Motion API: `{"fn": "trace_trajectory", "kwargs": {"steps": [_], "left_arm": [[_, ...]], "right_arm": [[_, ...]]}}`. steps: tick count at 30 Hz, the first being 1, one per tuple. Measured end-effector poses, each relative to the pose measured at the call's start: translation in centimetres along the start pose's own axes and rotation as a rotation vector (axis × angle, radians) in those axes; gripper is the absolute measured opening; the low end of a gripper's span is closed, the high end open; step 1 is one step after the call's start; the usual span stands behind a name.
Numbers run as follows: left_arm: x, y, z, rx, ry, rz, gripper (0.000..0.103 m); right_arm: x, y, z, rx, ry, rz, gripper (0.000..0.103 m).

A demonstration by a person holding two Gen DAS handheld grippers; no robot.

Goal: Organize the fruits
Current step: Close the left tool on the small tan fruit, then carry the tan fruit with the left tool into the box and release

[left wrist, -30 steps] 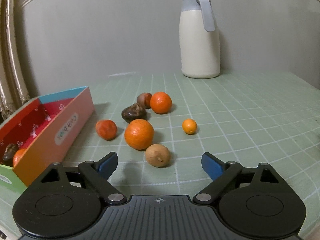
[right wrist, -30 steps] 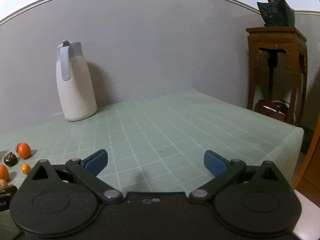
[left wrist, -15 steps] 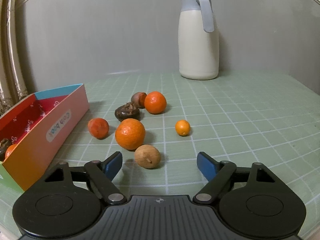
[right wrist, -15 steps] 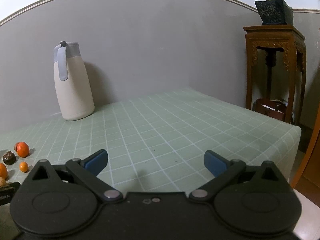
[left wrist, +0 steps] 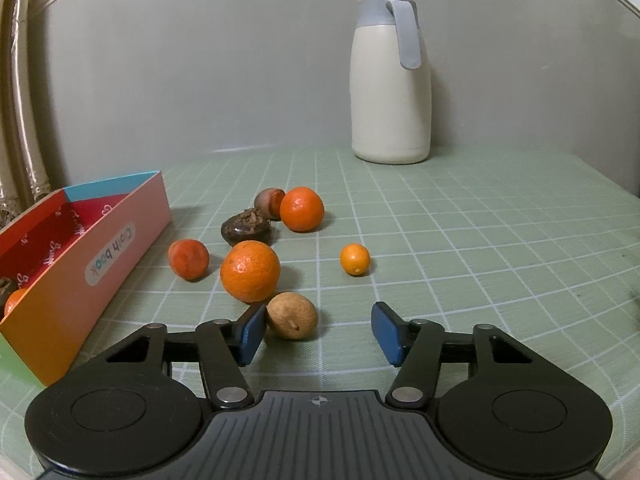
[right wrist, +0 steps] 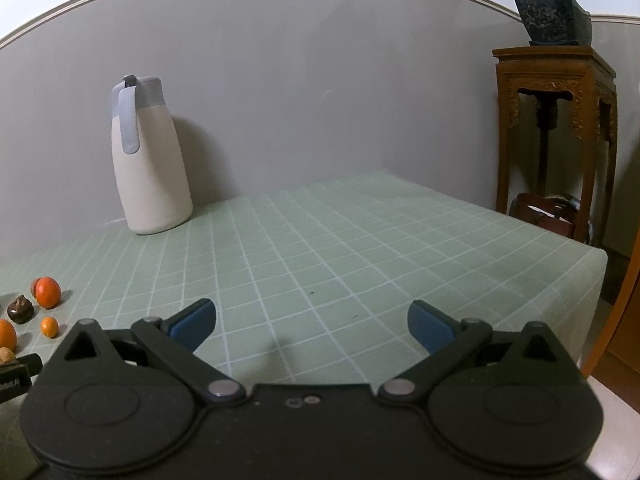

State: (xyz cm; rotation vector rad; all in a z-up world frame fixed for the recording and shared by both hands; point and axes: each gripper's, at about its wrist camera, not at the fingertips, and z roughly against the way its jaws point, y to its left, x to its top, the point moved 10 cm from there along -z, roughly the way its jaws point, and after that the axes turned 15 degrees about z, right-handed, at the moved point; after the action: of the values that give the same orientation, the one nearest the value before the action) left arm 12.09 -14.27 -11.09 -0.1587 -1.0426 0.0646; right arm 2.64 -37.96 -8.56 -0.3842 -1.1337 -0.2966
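My left gripper (left wrist: 318,334) is open, low over the green checked table. A tan round fruit (left wrist: 292,315) lies just inside its left finger, at the fingertips. Beyond it lie a large orange (left wrist: 250,276), a reddish mandarin (left wrist: 188,259), a dark brown fruit (left wrist: 246,229), another brown fruit (left wrist: 269,202), an orange (left wrist: 301,209) and a small kumquat (left wrist: 354,259). A colourful open box (left wrist: 80,256) at the left holds two fruits. My right gripper (right wrist: 311,326) is open and empty over bare table, far right of the fruits (right wrist: 47,291).
A white thermos jug (left wrist: 390,92) stands at the back by the grey wall; it also shows in the right wrist view (right wrist: 146,168). The table's right edge (right wrist: 592,256) drops off beside a carved wooden stand (right wrist: 556,128) with a potted plant.
My left gripper has moved forward and lower toward the tan fruit, which now sits by the left fingertip. The jaws have narrowed a little. The right gripper has turned slightly.
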Motion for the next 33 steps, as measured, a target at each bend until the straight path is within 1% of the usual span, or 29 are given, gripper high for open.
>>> {"fn": "trace_trajectory", "kwargs": {"steps": [6,8,11,25,33], "left_arm": [[0.0,0.2,0.1,-0.005,0.004,0.016,0.043],[0.1,0.3,0.1,-0.003,0.005,0.026,0.029],[0.1,0.4,0.0,-0.004,0.006,0.029,0.028],[0.6,1.2,0.4,0.012,-0.008,0.023,0.027],[1.3,2.0,1.0,0.013,-0.037,0.026,0.027]], "right_arm": [[0.0,0.0,-0.2,0.008,0.006,-0.006,0.103],[-0.1,0.1,-0.3,0.013,0.008,-0.007,0.103],[-0.1,0.3,-0.3,0.018,0.007,-0.002,0.103],[0.2,1.2,-0.1,0.042,-0.001,0.000,0.103],[0.6,2.4,0.2,0.061,-0.013,0.014,0.103]]}}
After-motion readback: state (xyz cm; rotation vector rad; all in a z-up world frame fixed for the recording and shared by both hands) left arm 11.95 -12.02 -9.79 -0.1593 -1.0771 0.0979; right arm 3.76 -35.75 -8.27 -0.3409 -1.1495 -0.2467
